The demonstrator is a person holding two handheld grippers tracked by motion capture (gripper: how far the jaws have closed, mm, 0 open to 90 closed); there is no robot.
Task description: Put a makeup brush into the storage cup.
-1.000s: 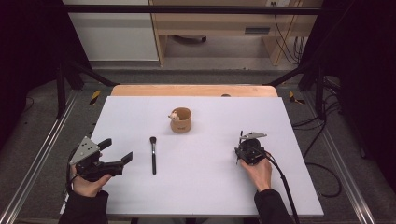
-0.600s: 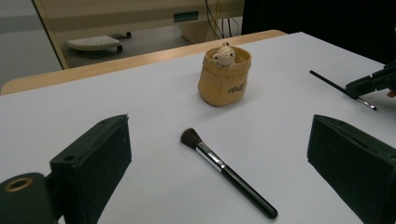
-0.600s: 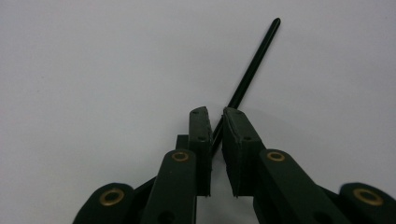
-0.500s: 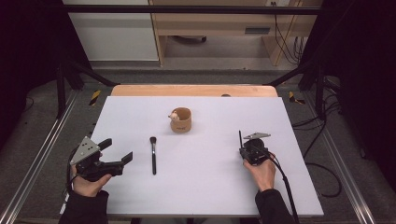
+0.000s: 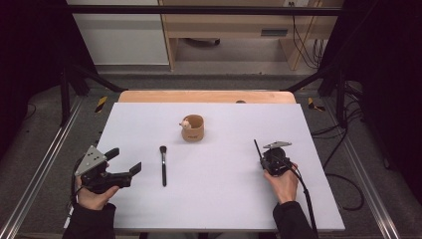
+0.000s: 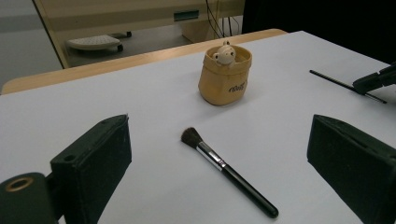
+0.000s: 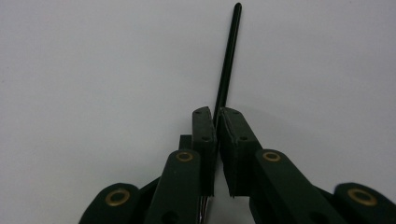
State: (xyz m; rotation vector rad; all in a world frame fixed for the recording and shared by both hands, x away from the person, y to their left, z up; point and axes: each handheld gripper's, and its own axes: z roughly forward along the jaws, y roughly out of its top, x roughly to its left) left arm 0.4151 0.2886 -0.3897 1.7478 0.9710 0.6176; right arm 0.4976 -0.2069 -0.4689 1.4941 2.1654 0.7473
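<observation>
Table (image 5: 209,209), white top with a wooden strip along the far edge, bearing every item listed here.

Left gripper (image 5: 122,167), held in the person's left hand near the front left corner; jaws stand wide apart with nothing between them, turned toward the brush and pouch.

Right gripper (image 5: 262,162), held in the right hand at the right of the table; jaws pressed together on a thin black stick (image 7: 229,51), having just been closing on it. The stick lies low over the white surface and runs out past the jaw tips, away from the hand.

Tan pouch (image 6: 224,77), upright near the table's middle, printed lettering on its side; a small pale figure (image 6: 225,52) sits inside, head above the rim.

Makeup brush (image 6: 226,170), black handle, dark bristles, flat on the table between the left gripper and the pouch, touching neither.
</observation>
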